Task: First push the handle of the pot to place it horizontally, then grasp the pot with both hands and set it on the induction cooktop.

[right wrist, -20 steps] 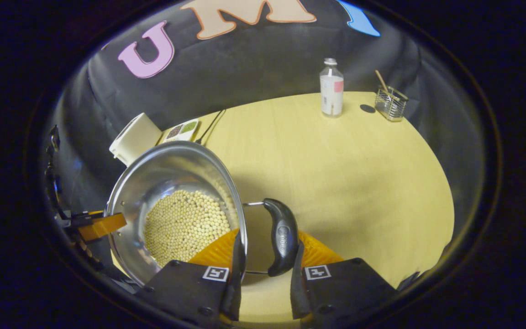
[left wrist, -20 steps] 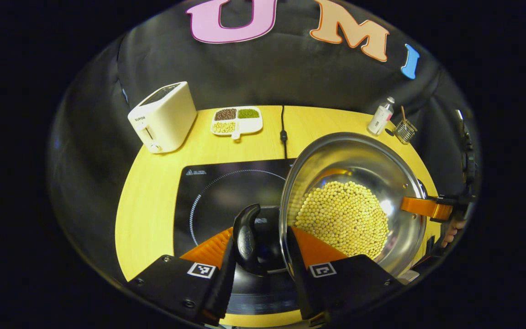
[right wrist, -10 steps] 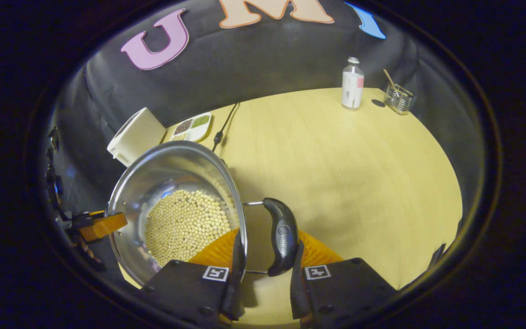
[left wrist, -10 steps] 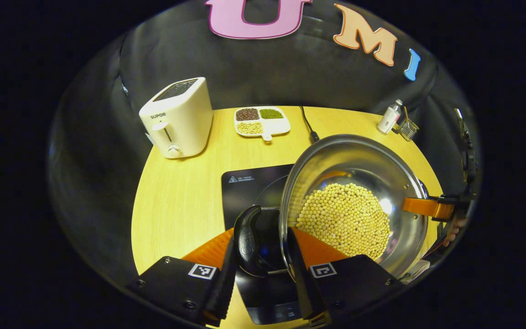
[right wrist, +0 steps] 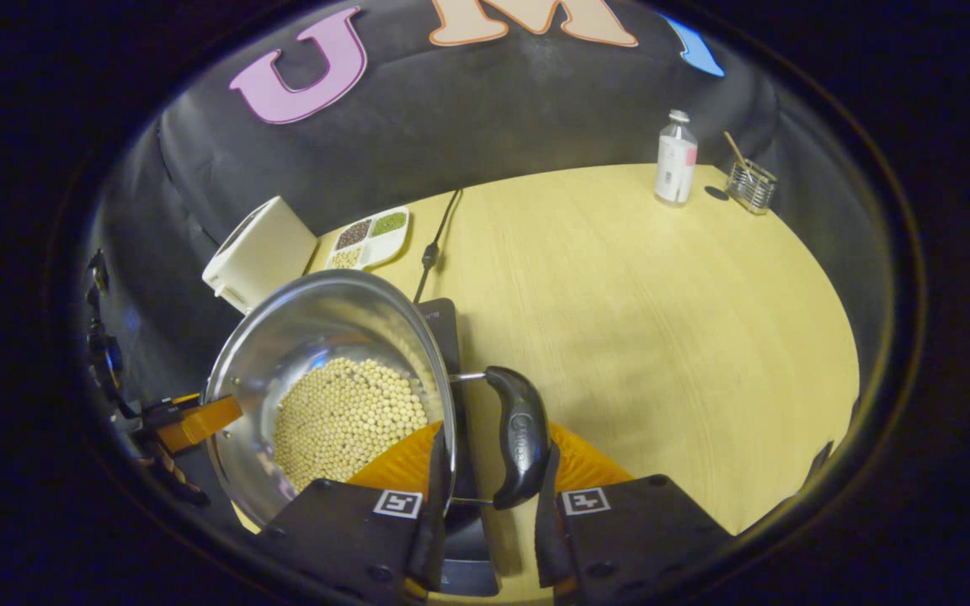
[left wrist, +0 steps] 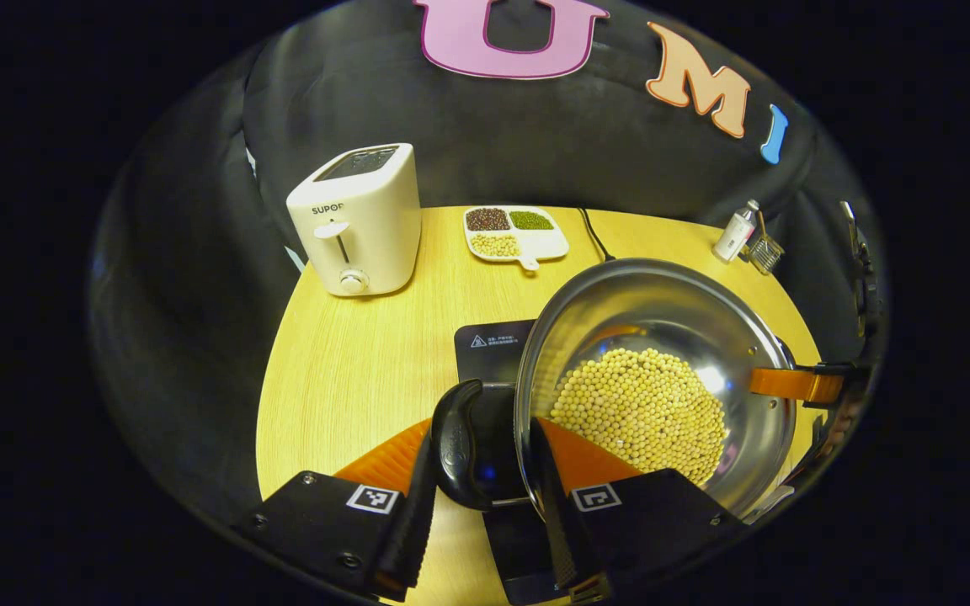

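**Both tongs grip the pot, carrying it over the cooktop**

Left tongs [left wrist: 475, 471] are clamped on the pot's black left handle [left wrist: 454, 442], one finger outside the handle and the other against the steel wall. Right tongs [right wrist: 485, 492] are clamped the same way on the opposite handle [right wrist: 519, 438]. The pot [left wrist: 658, 370], with pale beans [left wrist: 641, 412] covering its bottom, looks to be held clear of the desk [left wrist: 350, 370], though the fisheye makes the height hard to judge. The induction cooktop [left wrist: 493, 345] lies under it, toward the near edge of the desk, only partly visible past the pot.

Handle-levelling appears done; the step in hand is the two-handed carry. Next, the pot needs centring over the cooktop, then an even lowering with both sides level so the beans do not slide, and release only once the base sits flat.

A toaster [left wrist: 359, 219] and a divided dish [left wrist: 514, 234] stand near the far edge, well apart.
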A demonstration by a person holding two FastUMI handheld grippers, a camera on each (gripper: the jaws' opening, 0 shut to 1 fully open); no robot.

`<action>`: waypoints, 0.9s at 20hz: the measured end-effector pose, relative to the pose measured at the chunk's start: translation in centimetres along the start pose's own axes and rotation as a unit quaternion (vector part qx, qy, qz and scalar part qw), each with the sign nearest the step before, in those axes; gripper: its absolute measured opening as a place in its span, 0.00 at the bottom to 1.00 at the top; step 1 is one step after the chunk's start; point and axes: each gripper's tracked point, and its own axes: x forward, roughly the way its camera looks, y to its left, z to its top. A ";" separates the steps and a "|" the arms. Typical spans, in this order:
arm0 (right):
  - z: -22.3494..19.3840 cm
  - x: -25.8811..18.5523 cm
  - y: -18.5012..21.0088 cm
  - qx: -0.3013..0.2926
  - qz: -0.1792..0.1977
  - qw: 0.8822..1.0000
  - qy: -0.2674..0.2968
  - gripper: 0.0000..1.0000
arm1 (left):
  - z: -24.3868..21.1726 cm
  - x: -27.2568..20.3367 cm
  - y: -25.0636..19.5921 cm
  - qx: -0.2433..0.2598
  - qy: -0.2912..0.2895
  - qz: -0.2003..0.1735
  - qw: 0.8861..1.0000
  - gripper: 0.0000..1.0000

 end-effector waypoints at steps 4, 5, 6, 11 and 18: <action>-0.1 0.1 0.2 0.002 0.007 1.000 0.006 0.40 | -0.5 0.0 0.7 -0.002 0.009 0.026 1.000 0.65; 0.2 0.0 0.0 0.009 0.010 1.000 0.004 0.48 | -0.5 -0.1 0.9 -0.005 0.008 0.039 0.999 0.68; 0.4 -0.1 -0.2 0.021 0.014 1.000 -0.002 0.51 | -0.6 -0.3 1.2 -0.011 0.006 0.054 0.998 0.73; 0.9 -1.0 -1.0 0.022 0.031 0.999 -0.015 0.75 | 0.1 -2.0 0.6 -0.017 -0.018 0.072 0.997 0.93; 3.1 -4.0 -2.6 0.003 0.091 0.995 -0.051 0.94 | 1.5 -6.8 -0.7 -0.018 -0.057 0.142 0.988 0.99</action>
